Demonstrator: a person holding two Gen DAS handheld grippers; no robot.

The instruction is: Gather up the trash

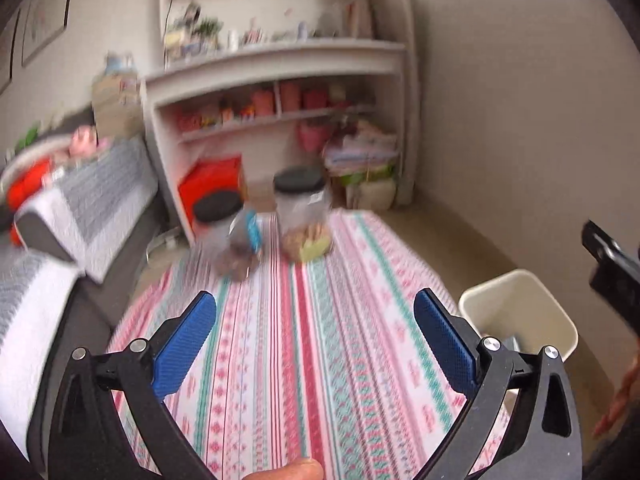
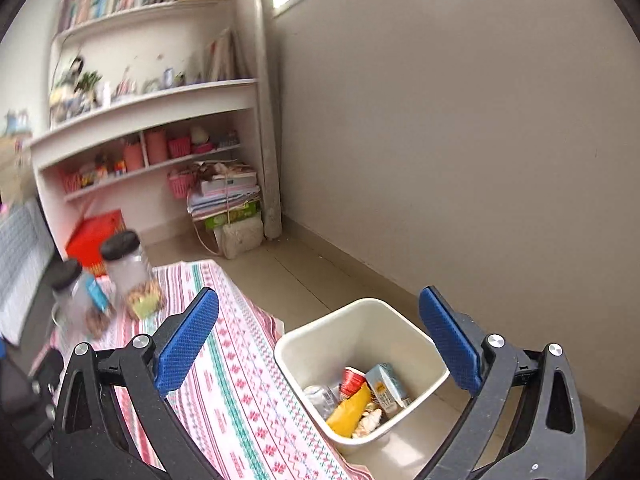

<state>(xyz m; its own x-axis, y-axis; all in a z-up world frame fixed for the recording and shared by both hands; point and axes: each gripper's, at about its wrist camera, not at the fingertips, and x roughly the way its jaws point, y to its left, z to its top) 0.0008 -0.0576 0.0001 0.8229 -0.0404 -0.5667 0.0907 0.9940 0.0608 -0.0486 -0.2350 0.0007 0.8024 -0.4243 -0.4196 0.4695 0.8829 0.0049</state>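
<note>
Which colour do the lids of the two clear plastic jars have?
Black lids, clearest in the left wrist view.

A cloth-covered table (image 2: pixel 240 392) carries two lidded plastic jars (image 2: pixel 132 276) side by side at its far end. An open waste bin (image 2: pixel 360 320) stands on the floor just beside the table's right edge, containing a carton (image 2: pixel 386 386), a cup (image 2: pixel 352 380) and wrappers. Wall shelves (image 2: pixel 144 112) stand behind the table.

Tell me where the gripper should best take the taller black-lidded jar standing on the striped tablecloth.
Probably around the clear body of the taller jar, just under its black lid, coming in level from the near side. It stands upright at the far end of the tablecloth, and the shorter jar crowds its left flank, so the front is freest.
</note>
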